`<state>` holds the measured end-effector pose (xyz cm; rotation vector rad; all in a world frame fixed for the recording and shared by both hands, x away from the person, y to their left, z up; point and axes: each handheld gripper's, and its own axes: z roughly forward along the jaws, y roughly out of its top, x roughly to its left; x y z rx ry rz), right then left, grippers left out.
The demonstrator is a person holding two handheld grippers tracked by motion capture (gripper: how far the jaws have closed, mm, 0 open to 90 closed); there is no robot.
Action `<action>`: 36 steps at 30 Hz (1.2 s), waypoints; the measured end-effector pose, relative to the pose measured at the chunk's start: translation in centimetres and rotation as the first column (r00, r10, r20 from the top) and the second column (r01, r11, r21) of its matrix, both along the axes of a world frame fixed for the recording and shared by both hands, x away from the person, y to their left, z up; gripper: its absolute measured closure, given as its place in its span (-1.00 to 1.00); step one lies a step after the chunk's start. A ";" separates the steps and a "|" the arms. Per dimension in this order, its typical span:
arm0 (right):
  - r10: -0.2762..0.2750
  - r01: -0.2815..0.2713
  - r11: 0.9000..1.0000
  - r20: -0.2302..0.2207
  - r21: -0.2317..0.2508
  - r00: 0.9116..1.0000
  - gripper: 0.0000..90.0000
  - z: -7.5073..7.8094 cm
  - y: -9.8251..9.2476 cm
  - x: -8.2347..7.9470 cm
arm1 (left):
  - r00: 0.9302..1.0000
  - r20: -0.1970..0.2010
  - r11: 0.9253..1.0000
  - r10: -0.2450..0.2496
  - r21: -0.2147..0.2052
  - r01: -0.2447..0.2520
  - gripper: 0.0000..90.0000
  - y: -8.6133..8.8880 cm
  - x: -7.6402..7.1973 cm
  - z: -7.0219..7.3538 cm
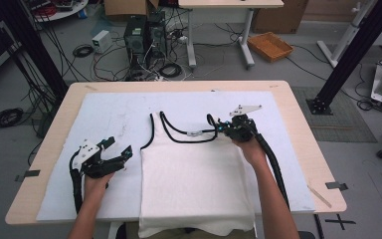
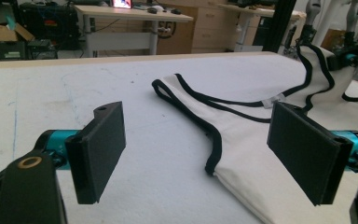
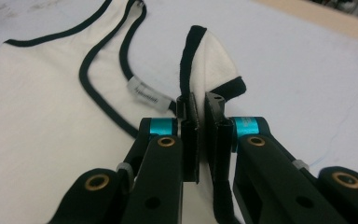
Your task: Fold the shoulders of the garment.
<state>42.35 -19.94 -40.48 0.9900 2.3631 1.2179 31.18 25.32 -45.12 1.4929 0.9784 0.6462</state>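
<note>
Right gripper (image 3: 204,135) fingers pinch the tank top's strap (image 3: 209,60); left gripper (image 2: 209,149) fingers spread.

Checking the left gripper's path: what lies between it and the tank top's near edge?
Nothing: in the high view just bare white mat separates the left gripper from the tank top.

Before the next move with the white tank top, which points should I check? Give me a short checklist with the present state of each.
1. Right gripper shut on the tank top at its strap: ok.
2. Strap lifted off the white mat: ok, it stands up between the pads.
3. Left gripper open and free: ok, nothing between the jaws.
4. Far strap lying flat: ok.
5. Hem fully on the table: not ok, it hangs over the near edge.
6. Grip deep enough to hold during a pull: cannot tell.
</note>
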 end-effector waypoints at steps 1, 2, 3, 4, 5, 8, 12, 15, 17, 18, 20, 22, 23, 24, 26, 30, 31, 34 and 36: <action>-0.006 0.006 1.000 -0.003 0.001 1.000 0.90 -0.2 0.2 -0.7 | 1.000 0.001 1.000 -0.002 0.005 0.002 -0.57 0.0 0.0 0.0; -0.006 0.006 1.000 -0.003 0.001 1.000 0.90 -0.2 0.2 -0.7 | 1.000 0.001 1.000 -0.002 0.005 0.002 -0.57 0.0 0.0 0.0; 0.004 -0.004 0.999 -0.006 0.034 1.000 0.90 -0.6 0.3 -1.3 | 1.000 0.001 1.000 -0.003 0.009 0.003 -0.57 -0.1 0.0 0.0; 0.004 -0.004 0.999 -0.006 0.034 1.000 0.90 -0.6 0.3 -1.3 | 1.000 0.001 1.000 -0.003 0.009 0.003 -0.57 -0.1 0.0 0.0; 0.012 -0.012 0.999 -0.006 0.039 1.000 0.89 -0.9 0.3 -2.0 | 1.000 -0.005 1.000 -0.006 0.003 0.006 -0.57 -0.1 -0.1 0.0; 0.036 -0.036 0.999 -0.003 0.024 0.999 0.80 -0.9 0.2 -2.8 | 1.000 -0.003 1.000 -0.011 0.007 0.011 -0.57 -0.1 -0.2 0.0; 0.038 -0.039 0.999 0.059 0.015 0.998 0.12 -0.3 -0.2 -4.2 | 1.000 -0.008 1.000 -0.007 -0.002 0.007 -0.57 -0.1 -0.1 0.0; 0.028 -0.036 0.997 0.115 0.068 0.993 -0.01 0.8 -0.6 -4.3 | 1.000 -0.008 1.000 -0.005 0.002 0.005 -0.57 -0.1 -0.1 0.0; 0.045 -0.048 0.998 0.095 0.031 0.994 -0.06 0.7 -0.1 -4.0 | 1.000 -0.008 1.000 -0.004 0.002 0.005 -0.57 -0.1 -0.1 0.0; 0.073 -0.075 0.997 0.078 0.020 0.994 -0.06 0.5 0.4 -3.9 | 1.000 -0.010 1.000 -0.005 -0.001 0.005 -0.57 -0.1 -0.1 0.0; 0.146 -0.146 0.989 0.045 -0.006 0.988 -0.02 -0.1 1.6 -3.9 | 1.000 -0.011 1.000 -0.005 -0.002 0.005 -0.57 -0.1 -0.1 0.0; 0.218 -0.218 0.976 0.006 -0.014 0.976 0.07 -0.5 2.5 -4.1 | 1.000 -0.011 1.000 -0.005 -0.001 0.005 -0.57 0.0 -0.1 0.0; 0.218 -0.218 0.976 0.006 -0.014 0.976 0.07 -0.5 2.5 -4.1 | 1.000 -0.011 1.000 -0.007 -0.002 0.007 -0.57 0.0 -0.1 0.0; 0.272 -0.272 0.962 -0.029 -0.014 0.962 0.11 -0.8 3.0 -4.5 | 1.000 -0.009 1.000 -0.007 -0.002 0.007 -0.57 -0.1 -0.1 0.0; 0.355 -0.361 0.931 -0.091 -0.052 0.930 0.21 -1.4 3.9 -5.4 | 1.000 -0.009 1.000 -0.007 0.000 0.007 -0.57 -0.1 -0.1 0.0; 0.382 -0.391 0.915 -0.095 -0.104 0.919 0.38 -1.9 4.2 -6.2 | 1.000 -0.009 1.000 -0.010 0.005 0.010 -0.57 -0.1 -0.1 0.0; 0.378 -0.388 0.910 -0.088 -0.146 0.921 0.49 -2.3 4.1 -6.4 | 1.000 -0.010 1.000 -0.011 0.008 0.011 -0.57 -0.1 -0.1 0.0; 0.395 -0.395 0.880 -0.057 -0.263 0.917 0.87 -2.9 3.8 -6.7 | 1.000 -0.013 1.000 -0.008 0.000 0.008 -0.57 -0.1 -0.1 0.0; 0.380 -0.374 0.891 -0.031 -0.257 0.925 0.91 -2.9 3.3 -6.9 | 1.000 -0.013 1.000 -0.008 -0.001 0.008 -0.57 -0.1 -0.1 0.0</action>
